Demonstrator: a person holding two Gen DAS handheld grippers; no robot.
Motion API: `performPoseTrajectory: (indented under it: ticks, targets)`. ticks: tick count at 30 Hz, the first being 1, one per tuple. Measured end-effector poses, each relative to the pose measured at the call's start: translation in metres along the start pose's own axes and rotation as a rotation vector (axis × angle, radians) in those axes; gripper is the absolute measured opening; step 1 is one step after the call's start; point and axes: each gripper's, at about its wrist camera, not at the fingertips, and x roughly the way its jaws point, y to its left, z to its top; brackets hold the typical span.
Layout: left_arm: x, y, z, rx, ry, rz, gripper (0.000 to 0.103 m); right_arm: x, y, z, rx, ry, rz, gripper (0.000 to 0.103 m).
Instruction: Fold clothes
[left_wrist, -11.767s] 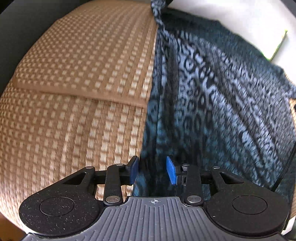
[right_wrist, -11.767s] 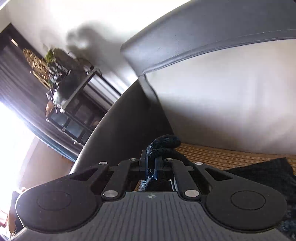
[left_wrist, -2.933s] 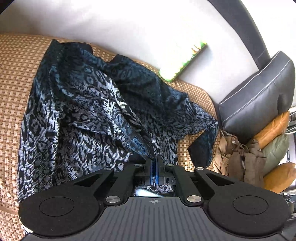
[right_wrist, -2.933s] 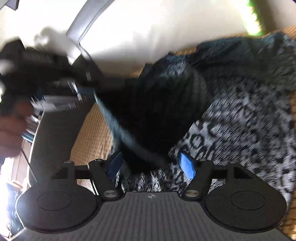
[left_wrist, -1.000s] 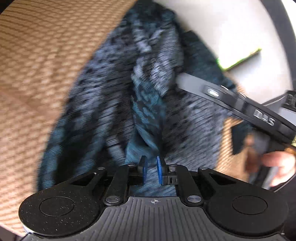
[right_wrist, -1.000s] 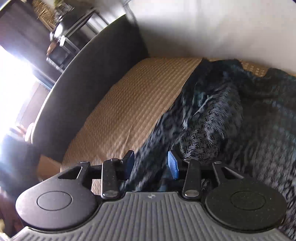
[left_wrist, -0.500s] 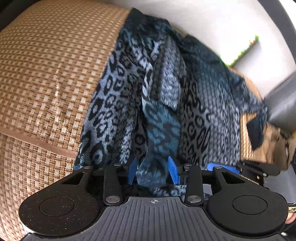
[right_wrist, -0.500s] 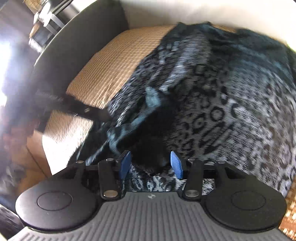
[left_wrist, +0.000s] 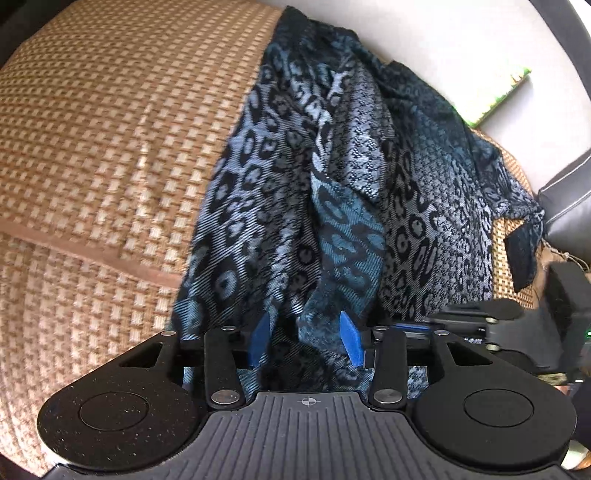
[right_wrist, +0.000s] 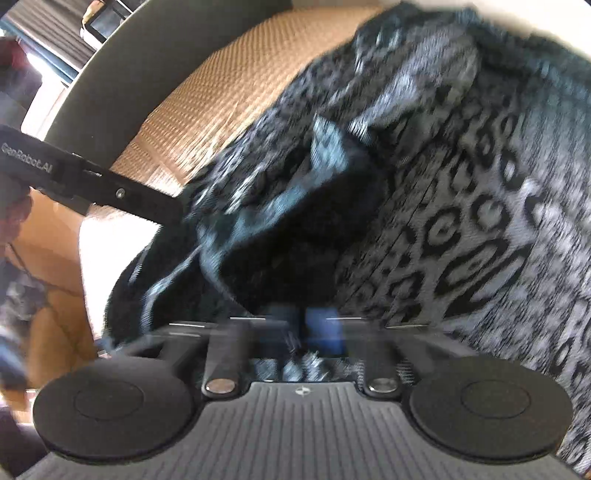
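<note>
A blue-grey and black leopard-print garment (left_wrist: 424, 192) lies crumpled on a woven tan mat (left_wrist: 110, 129) over a sofa seat. My left gripper (left_wrist: 306, 341) stands open over the garment's near edge. A teal fold of cloth rises between its blue pads, and they do not press on it. In the blurred right wrist view my right gripper (right_wrist: 303, 325) has its pads together, with a dark fold of the garment (right_wrist: 461, 221) caught between them. The right gripper's body (left_wrist: 480, 321) shows low at the right of the left wrist view.
The mat (right_wrist: 207, 103) is bare to the left of the garment. A pale sofa back (left_wrist: 443, 37) stands behind, with a green-edged book (left_wrist: 498, 96) leaning on it. A dark leather cushion (left_wrist: 569, 206) sits at the far right and a dark armrest (right_wrist: 147, 48) at the left.
The right gripper sank toward the garment and its pads closed on a fold. The left jaws widened from nearly shut, and the cloth between them went slack.
</note>
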Motion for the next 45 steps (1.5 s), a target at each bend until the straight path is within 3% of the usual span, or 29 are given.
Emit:
performPoseTrajectory:
  ticks: [6,10,14,17,23,30,36,43,45]
  targets:
    - [-0.019,0.001,0.024,-0.044,-0.024,-0.055,0.065,-0.098,0.041,-0.01,-0.009,-0.156,0.041,0.002]
    - [-0.02,-0.012,0.058,-0.019,-0.06,-0.092,0.065,-0.155,0.065,-0.007,-0.037,-0.238,0.004,0.002]
    - [-0.003,-0.019,0.096,-0.007,-0.06,-0.14,0.068,-0.186,0.085,-0.002,-0.067,-0.289,-0.051,0.002]
    - [0.019,-0.017,0.12,-0.01,-0.034,-0.154,0.068,-0.191,0.103,0.0,-0.087,-0.3,-0.088,0.002]
    - [0.035,-0.022,0.169,0.09,-0.019,-0.156,0.068,-0.194,0.141,0.003,-0.05,-0.342,-0.185,0.002]
    - [0.073,-0.018,0.225,0.067,0.006,-0.087,0.069,-0.191,0.156,0.007,0.041,-0.414,-0.279,0.002]
    - [0.092,-0.035,0.244,0.118,0.009,-0.075,0.069,-0.203,0.153,0.012,0.042,-0.451,-0.316,0.002]
    - [0.1,-0.059,0.265,0.108,0.007,-0.102,0.069,-0.234,0.156,0.017,0.065,-0.506,-0.348,0.002]
    - [0.102,-0.065,0.269,0.123,0.002,-0.105,0.065,-0.239,0.158,0.02,0.057,-0.507,-0.357,0.002]
